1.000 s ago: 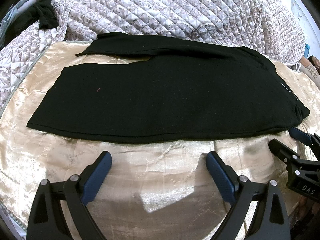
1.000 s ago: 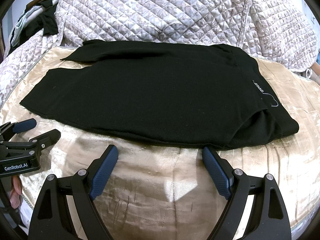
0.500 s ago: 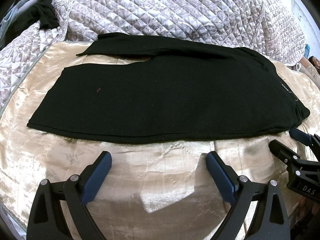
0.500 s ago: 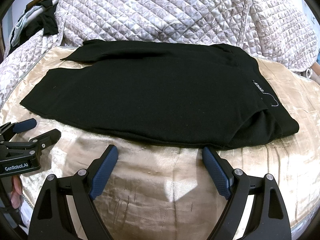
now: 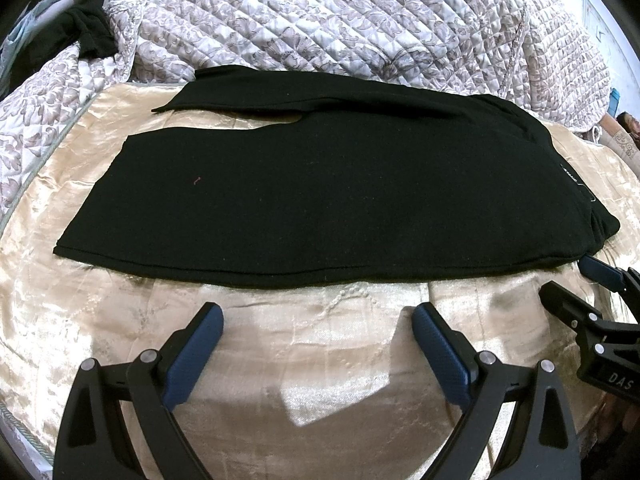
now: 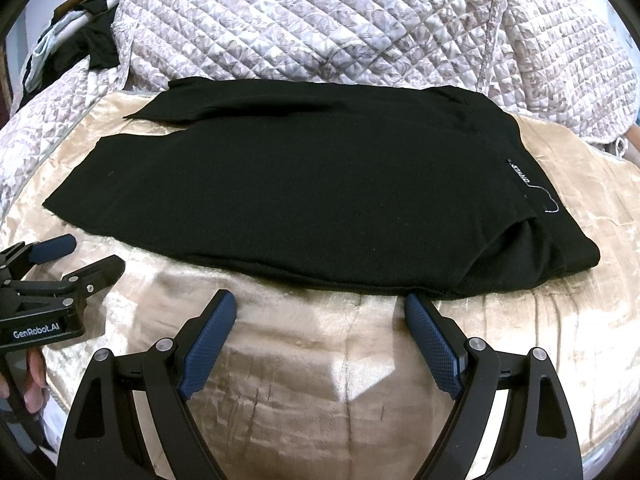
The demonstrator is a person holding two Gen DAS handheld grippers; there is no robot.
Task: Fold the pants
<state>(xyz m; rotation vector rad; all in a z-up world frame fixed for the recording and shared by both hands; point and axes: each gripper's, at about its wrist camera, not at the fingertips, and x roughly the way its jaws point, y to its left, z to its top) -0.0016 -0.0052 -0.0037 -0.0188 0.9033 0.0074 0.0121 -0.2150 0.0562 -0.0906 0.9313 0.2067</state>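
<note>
Bright, sharp views; fisheye bends edges; satin glare, soft shadows.

Bed [image 5: 320,360] covered by a glossy beige satin sheet, creased, with faint embroidered pattern; bright light patch at lower centre of both views. Sheet edge with grey piping visible at left of frame. Beyond it, across the top of the frame, a bulky quilted bedspread [image 5: 360,20] in white with grey-mauve floral print, heaped and running down the left side. Upper left corner: a pile of dark and pale blue clothes [image 6: 80,44] against something brown. Upper right of the left wrist view: pale blue-white wall [image 5: 608,20], strongly lit. Overall lighting bright and even.
</note>
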